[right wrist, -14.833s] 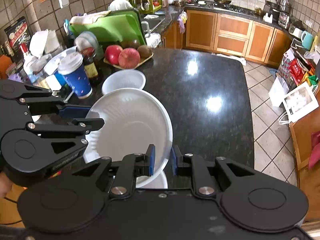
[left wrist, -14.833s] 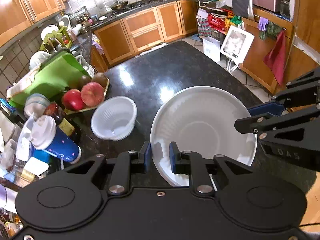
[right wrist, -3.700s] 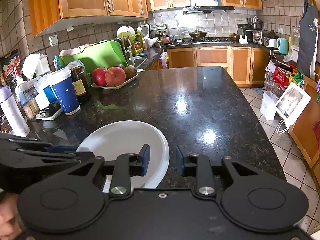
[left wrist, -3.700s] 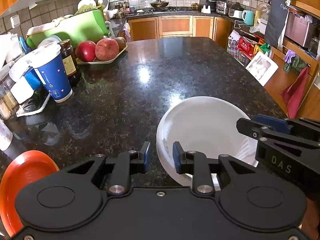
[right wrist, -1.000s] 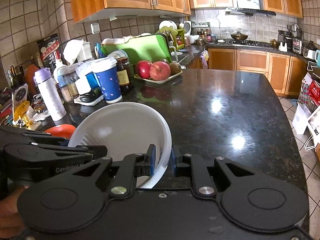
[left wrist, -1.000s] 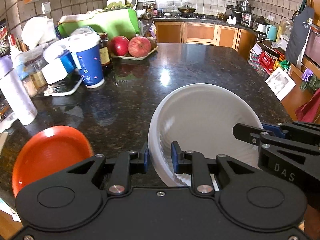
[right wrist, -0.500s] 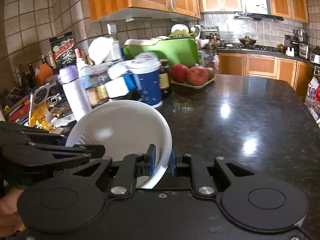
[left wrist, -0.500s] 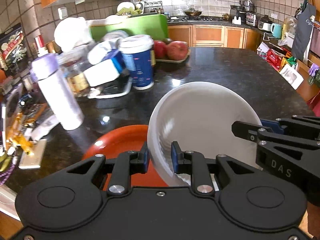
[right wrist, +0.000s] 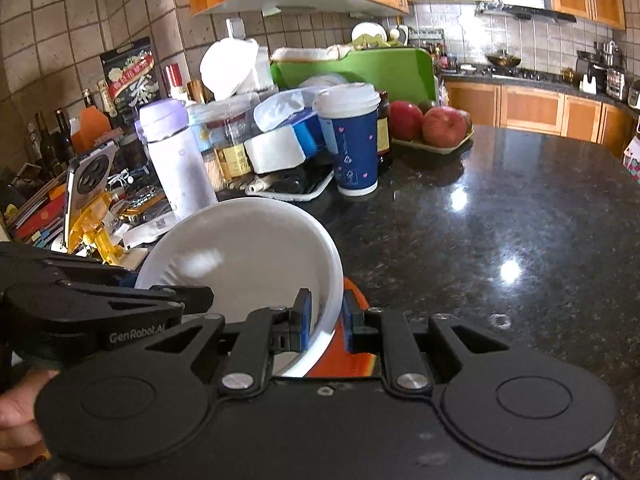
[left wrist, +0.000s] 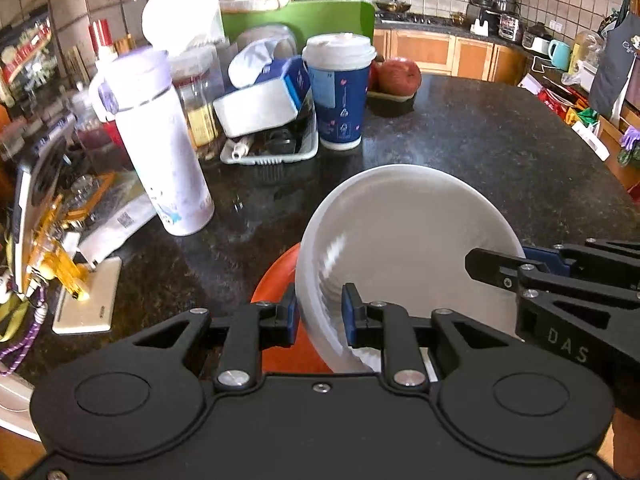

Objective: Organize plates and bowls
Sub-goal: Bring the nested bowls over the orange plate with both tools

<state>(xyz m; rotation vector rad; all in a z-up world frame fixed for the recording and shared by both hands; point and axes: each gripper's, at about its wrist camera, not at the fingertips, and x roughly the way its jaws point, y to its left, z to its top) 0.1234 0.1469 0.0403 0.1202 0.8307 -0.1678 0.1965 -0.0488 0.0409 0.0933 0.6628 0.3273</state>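
A plain white round bowl (left wrist: 404, 236) between the claws; under it an orange, perhaps red-tinged, plate (left wrist: 280, 280); black speckled stone counter (left wrist: 480, 148) beyond.

The wide white plastic bowl (left wrist: 404, 240), pinched at opposite rims by the left tongs (left wrist: 319, 314) and right tongs (right wrist: 325, 322), has travelled from the open middle of the black granite worktop (right wrist: 500, 216) toward its cluttered edge. It now hangs above the round orange plate (left wrist: 280, 280), which earlier lay clear beside it.
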